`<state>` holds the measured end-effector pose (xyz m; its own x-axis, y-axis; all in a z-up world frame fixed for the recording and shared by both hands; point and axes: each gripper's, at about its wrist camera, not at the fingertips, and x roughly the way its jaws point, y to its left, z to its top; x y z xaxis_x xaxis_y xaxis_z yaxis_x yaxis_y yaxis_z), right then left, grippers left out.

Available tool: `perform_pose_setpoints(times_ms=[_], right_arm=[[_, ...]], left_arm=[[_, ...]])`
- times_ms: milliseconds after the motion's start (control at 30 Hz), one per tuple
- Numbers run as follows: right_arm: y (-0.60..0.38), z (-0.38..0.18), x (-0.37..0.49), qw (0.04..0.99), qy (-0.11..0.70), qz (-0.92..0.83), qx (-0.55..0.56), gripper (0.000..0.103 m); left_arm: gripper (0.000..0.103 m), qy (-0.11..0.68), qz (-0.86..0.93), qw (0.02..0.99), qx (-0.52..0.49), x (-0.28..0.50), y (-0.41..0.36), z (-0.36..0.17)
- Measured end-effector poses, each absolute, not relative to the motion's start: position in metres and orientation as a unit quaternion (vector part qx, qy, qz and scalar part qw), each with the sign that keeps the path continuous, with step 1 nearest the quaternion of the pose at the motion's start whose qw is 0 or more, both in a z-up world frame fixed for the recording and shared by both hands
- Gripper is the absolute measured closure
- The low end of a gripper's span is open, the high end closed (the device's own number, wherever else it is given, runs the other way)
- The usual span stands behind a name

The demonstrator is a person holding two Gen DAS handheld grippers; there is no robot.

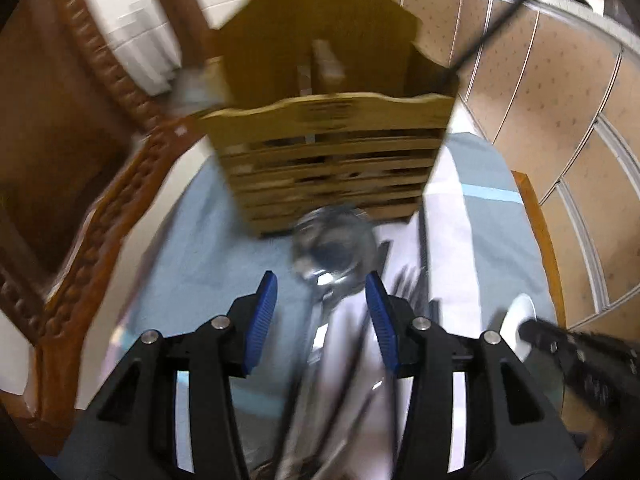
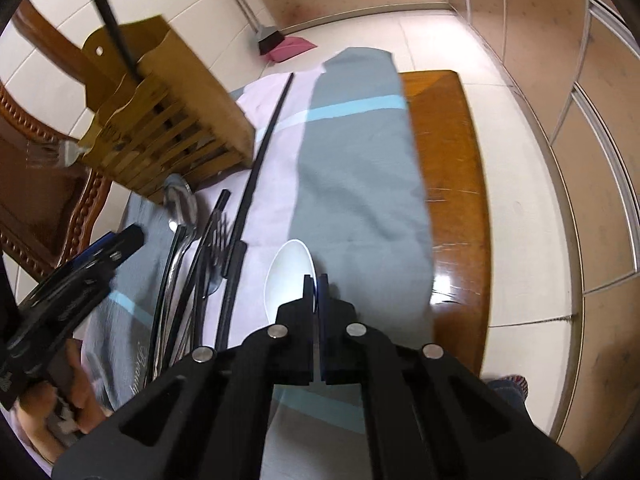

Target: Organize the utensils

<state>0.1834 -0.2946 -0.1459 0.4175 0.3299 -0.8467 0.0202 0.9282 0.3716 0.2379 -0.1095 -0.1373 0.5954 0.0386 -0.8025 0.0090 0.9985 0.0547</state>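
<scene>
My right gripper [image 2: 317,280] is clenched on the thin rim of the white ceramic soup spoon [image 2: 289,276], its blue-padded fingers pinched together with the spoon's edge between them. The spoon lies on the grey, pale-lilac and light-blue striped cloth [image 2: 356,168] that covers most of the brown wooden table [image 2: 452,184], near the cloth's right half and just beside a long black chopstick [image 2: 256,168] that runs from beside me towards the far edge.

My left gripper [image 1: 321,296] is released, its blue pads standing apart above the large shiny steel spoon [image 1: 334,248]; nothing is pressed between them. That view is smeared with motion blur, so I cannot tell whether the pads touch the metal. From the right wrist view my left gripper [image 2: 120,242] hangs over the cloth's left side, with my hand [image 2: 68,400] gripping its handle at the near left corner.

The loose utensils lie in a bundle on the cloth between my two grippers: the steel spoon [image 2: 180,204], a steel fork [image 2: 214,236] just right of it, and dark handles running back towards me.

The slatted light-wood utensil holder [image 1: 332,160] stands at the far left of the cloth, its peaked back board upright, with a black chopstick [image 2: 108,16] leaning out of it. The steel spoon's bowl lies just in front of its base.
</scene>
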Motion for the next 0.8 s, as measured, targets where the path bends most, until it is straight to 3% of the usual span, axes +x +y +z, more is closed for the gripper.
perform_pose_setpoints(times_ms=[300, 333, 367, 433, 567, 800], right_arm=[[-0.306, -0.145, 0.174, 0.826, 0.528, 0.096, 0.169, 0.100], [-0.307, -0.144, 0.173, 0.826, 0.528, 0.099, 0.169, 0.100], [-0.307, -0.144, 0.173, 0.827, 0.527, 0.100, 0.169, 0.100], [-0.307, -0.143, 0.172, 0.828, 0.525, 0.103, 0.169, 0.100], [-0.306, -0.140, 0.172, 0.829, 0.520, 0.109, 0.173, 0.100], [-0.305, -0.137, 0.173, 0.835, 0.510, 0.108, 0.175, 0.100]], left_arm=[[0.045, 0.451, 0.100, 0.880, 0.111, 0.282, -0.164, -0.166], [0.053, 0.452, 0.102, 0.879, 0.109, 0.285, -0.163, -0.168], [0.074, 0.457, 0.103, 0.878, 0.102, 0.288, -0.162, -0.170], [0.090, 0.472, 0.095, 0.873, 0.082, 0.293, -0.158, -0.171], [0.097, 0.461, 0.074, 0.882, 0.054, 0.283, -0.152, -0.154], [0.098, 0.423, -0.001, 0.906, -0.020, 0.244, -0.128, -0.096]])
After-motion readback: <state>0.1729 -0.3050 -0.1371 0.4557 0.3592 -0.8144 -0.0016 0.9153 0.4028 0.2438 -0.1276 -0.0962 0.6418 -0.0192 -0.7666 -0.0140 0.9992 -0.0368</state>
